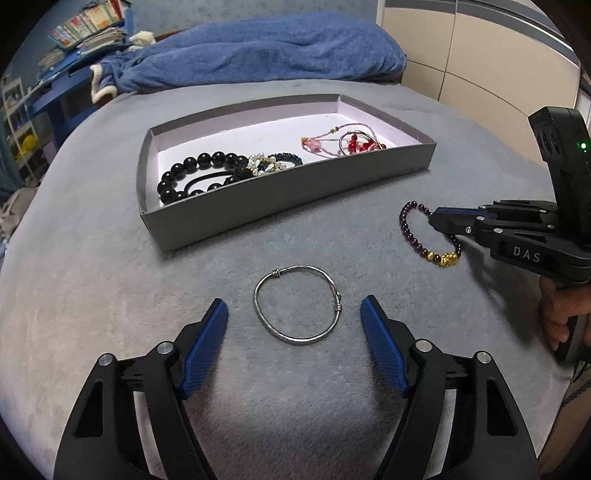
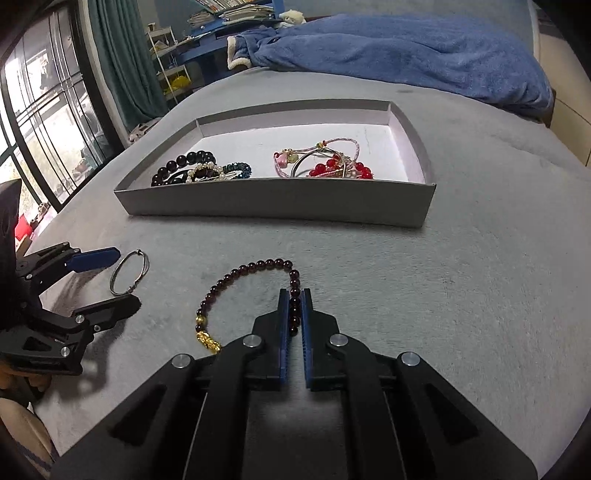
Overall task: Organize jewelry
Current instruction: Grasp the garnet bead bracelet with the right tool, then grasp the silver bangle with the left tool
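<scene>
A silver wire bangle [image 1: 297, 304] lies flat on the grey bed cover, between the blue pads of my open left gripper [image 1: 294, 308]; neither pad touches it. It also shows in the right wrist view [image 2: 129, 273], beside the left gripper [image 2: 125, 276]. My right gripper [image 2: 294, 295] is shut on a dark red bead bracelet [image 2: 236, 275] with gold charms, which rests on the cover. That bracelet [image 1: 410, 229] and the right gripper [image 1: 437, 218] show at the right of the left wrist view. A grey shallow box [image 1: 295, 192] holds black, pearl, teal, pink and red bracelets.
The box [image 2: 273, 203] stands beyond both grippers on the grey cover. A blue blanket [image 1: 258, 51] lies behind it. Shelves and books [image 1: 85, 29] stand at the far left, a window [image 2: 48, 122] to the left, pale cabinet doors [image 1: 480, 55] to the right.
</scene>
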### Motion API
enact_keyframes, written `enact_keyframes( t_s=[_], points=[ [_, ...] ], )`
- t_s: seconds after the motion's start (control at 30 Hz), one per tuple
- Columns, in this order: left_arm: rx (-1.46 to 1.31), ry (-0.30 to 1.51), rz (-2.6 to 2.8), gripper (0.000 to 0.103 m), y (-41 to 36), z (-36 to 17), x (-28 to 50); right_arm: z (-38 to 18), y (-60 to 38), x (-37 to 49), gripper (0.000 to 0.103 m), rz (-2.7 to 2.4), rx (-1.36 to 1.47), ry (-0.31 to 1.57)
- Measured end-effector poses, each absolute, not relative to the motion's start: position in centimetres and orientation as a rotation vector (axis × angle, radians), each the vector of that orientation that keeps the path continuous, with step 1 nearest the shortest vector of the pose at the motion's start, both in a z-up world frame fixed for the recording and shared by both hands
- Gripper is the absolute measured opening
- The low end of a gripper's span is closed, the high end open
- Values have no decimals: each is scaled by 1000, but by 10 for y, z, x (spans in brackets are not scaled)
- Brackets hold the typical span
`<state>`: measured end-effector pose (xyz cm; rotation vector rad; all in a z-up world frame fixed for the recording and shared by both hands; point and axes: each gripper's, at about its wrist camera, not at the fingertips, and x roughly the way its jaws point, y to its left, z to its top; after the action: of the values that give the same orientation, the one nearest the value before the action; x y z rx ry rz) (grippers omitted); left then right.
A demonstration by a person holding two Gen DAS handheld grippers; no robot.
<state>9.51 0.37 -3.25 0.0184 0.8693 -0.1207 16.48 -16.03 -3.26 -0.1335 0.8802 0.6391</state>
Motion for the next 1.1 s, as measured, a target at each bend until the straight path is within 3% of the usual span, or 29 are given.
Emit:
enact_keyframes(
  t_s=[0.47, 0.63, 1.1],
  points=[
    [59, 876, -112, 68, -1, -35, 97, -35, -155, 162, 8, 625, -171, 880],
    [68, 862, -119, 49, -3, -32, 96, -35, -155, 162, 8, 625, -171, 879],
    [24, 797, -138, 49, 3, -21, 86, -24, -167, 155, 6, 689, -96, 816]
  ],
)
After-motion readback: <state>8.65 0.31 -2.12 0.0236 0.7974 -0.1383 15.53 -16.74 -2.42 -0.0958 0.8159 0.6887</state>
